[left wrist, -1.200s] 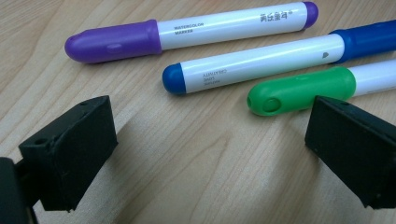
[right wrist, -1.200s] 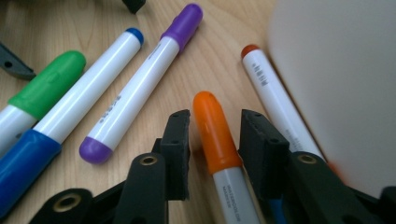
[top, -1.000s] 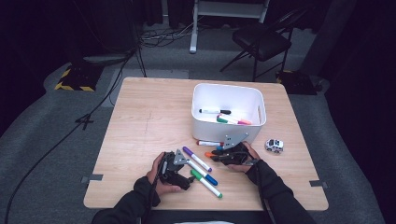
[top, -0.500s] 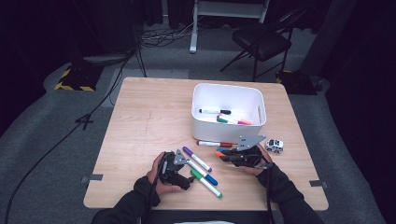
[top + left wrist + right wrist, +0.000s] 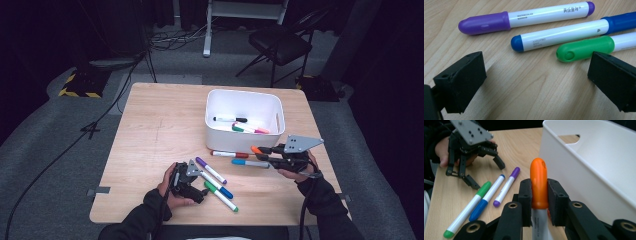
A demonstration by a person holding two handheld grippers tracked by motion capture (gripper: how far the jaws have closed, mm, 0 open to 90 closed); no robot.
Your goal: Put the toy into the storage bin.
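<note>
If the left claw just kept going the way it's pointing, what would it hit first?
Most likely the green-capped marker: in the left gripper view its cap lies nearest ahead of the open left claw, close to one jaw. The blue marker lies just beyond it, then the purple one. Depth is hard to judge.

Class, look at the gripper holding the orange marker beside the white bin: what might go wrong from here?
1. The right gripper pinches the orange marker only near its cap, so the marker may pivot or slip.
2. The white bin wall stands close beside it; the marker could strike the rim rather than drop inside.
</note>
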